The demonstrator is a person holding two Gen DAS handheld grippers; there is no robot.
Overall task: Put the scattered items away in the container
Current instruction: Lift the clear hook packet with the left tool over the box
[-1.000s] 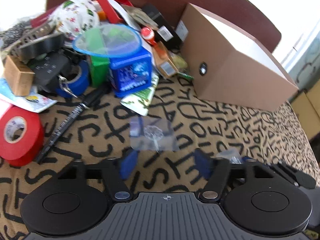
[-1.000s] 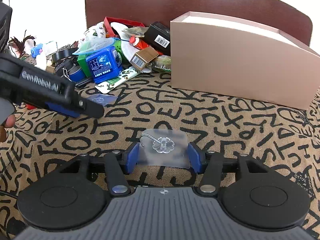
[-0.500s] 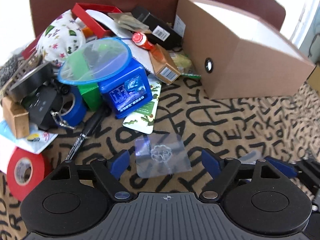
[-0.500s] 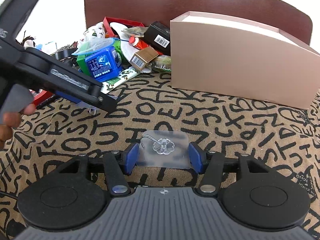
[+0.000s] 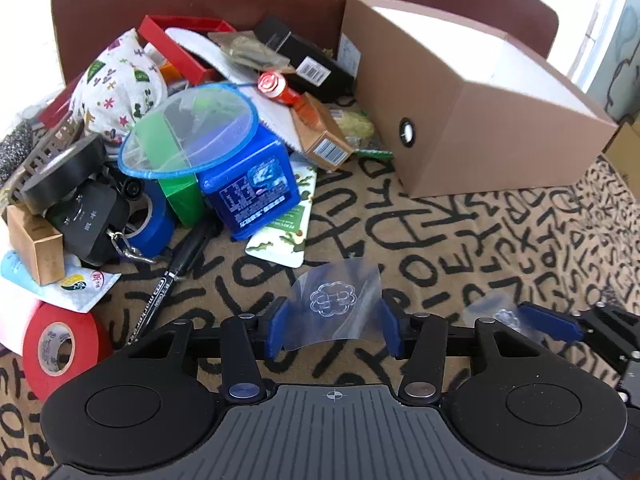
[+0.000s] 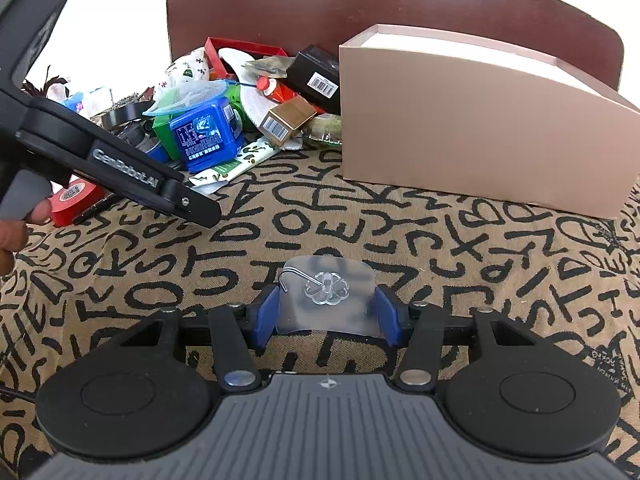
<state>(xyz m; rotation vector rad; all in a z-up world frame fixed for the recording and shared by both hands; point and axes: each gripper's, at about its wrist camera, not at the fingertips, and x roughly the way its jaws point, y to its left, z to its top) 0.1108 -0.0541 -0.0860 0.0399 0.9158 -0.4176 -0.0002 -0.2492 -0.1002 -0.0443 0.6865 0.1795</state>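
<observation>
Low in the centre of each wrist view, two sets of tongs are each pinching a clear adhesive hook sheet by its side edges above a tan cloth printed with black letters (image 6: 460,240). The left tongs (image 5: 334,326) are bowing their clear hook sheet (image 5: 336,304) upward between the blue pads; the right tongs (image 6: 327,316) are gripping a second clear hook sheet (image 6: 326,296), its wire hook (image 6: 290,274) pointing left. The open brown cardboard box (image 6: 472,120) is sitting at upper right in both views, well apart from both sheets. A heap of clutter is filling the upper left, including a blue plastic tub (image 5: 252,188), a red tape roll (image 5: 60,348) and a black marker (image 5: 168,280).
</observation>
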